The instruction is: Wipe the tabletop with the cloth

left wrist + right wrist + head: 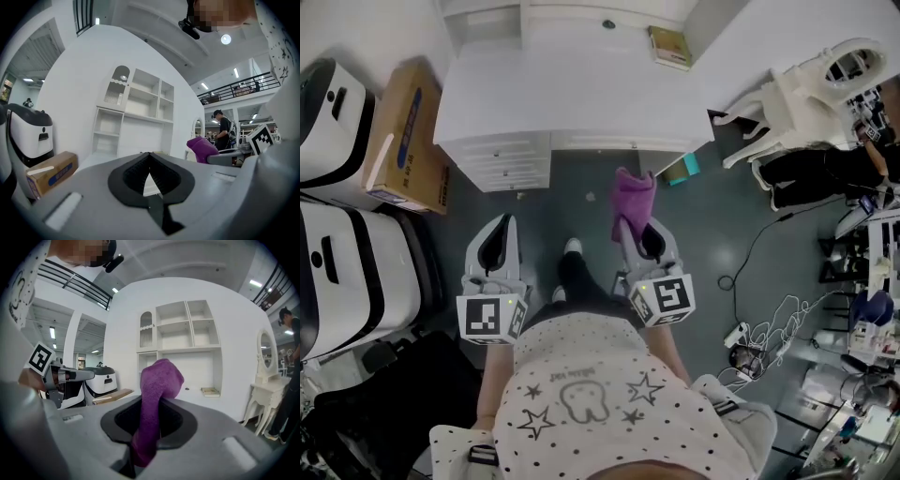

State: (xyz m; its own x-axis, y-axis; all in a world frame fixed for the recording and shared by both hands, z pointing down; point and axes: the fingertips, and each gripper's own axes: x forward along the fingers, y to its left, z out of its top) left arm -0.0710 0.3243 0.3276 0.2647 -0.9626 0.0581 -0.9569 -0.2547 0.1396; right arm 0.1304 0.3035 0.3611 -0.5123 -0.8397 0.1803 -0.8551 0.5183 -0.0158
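Note:
The white tabletop (581, 94) lies ahead of me, bare in the middle, with a shelf unit behind it. A purple cloth (633, 197) sticks up out of my right gripper (637, 227), which is shut on it and held over the grey floor short of the desk's front edge. In the right gripper view the cloth (159, 380) stands up between the jaws and hides the fingertips. My left gripper (500, 223) is beside it, level with it; its tips (150, 153) meet with nothing between them. The cloth (202, 149) also shows in the left gripper view.
A small book (669, 47) lies at the tabletop's back right. A cardboard box (403, 141) leans at the desk's left, next to black-and-white machines (337, 262). A white chair (806, 94) and a person (834, 169) are right; cables (759, 328) trail on the floor.

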